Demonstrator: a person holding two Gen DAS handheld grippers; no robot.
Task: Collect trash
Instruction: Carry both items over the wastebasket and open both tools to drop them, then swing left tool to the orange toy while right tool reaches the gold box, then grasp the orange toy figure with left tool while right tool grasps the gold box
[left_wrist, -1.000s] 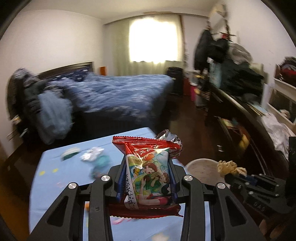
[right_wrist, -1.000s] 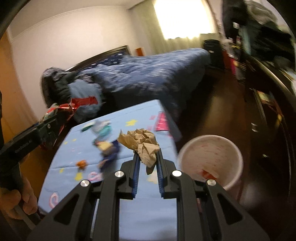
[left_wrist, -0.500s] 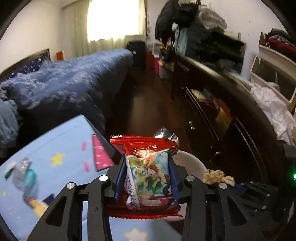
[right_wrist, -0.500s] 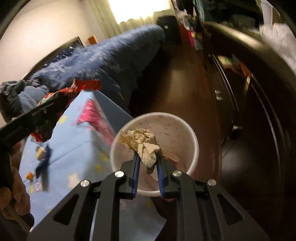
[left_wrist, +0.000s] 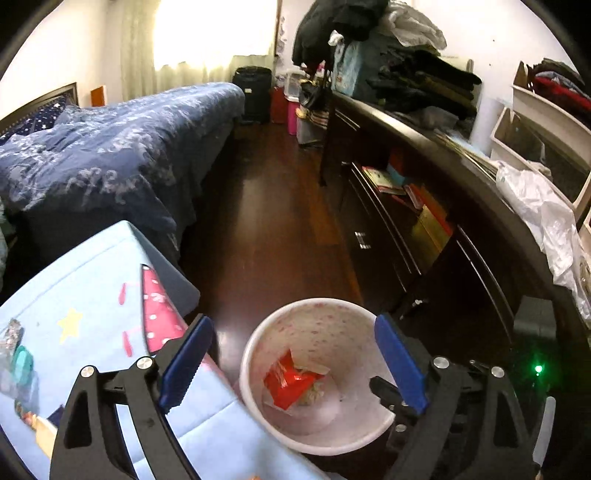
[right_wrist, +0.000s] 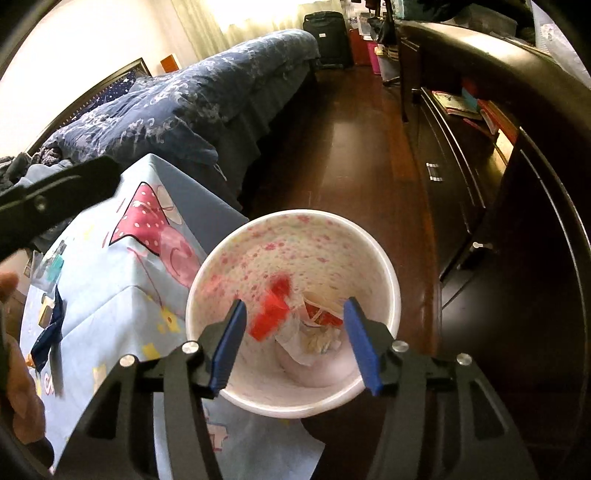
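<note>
A white bin with pink flower print (left_wrist: 255, 347) (right_wrist: 391, 280) stands on the dark floor beside the table. Inside it lie the red snack packet (left_wrist: 288, 382) (right_wrist: 271, 314) and crumpled paper (right_wrist: 319, 338). My left gripper (left_wrist: 291, 332) hangs over the bin, its jaws opening wide, nothing between the blue pads. My right gripper (right_wrist: 295, 314) also hovers over the bin's mouth, jaws opening and empty. Several small wrappers (left_wrist: 18, 363) (right_wrist: 50, 264) lie on the table with the light blue cloth (left_wrist: 92, 295) (right_wrist: 110, 291).
A bed with a blue quilt (left_wrist: 110, 147) lies beyond the table. A long dark dresser (left_wrist: 424, 221) piled with clothes runs along the right. A strip of wooden floor (left_wrist: 269, 206) separates them. A hand (right_wrist: 16, 384) shows at the left edge of the right wrist view.
Both grippers swung from over the table to above the bin and tipped down. The left let go of the snack packet and the right let go of the crumpled paper; both now lie in the bin.
</note>
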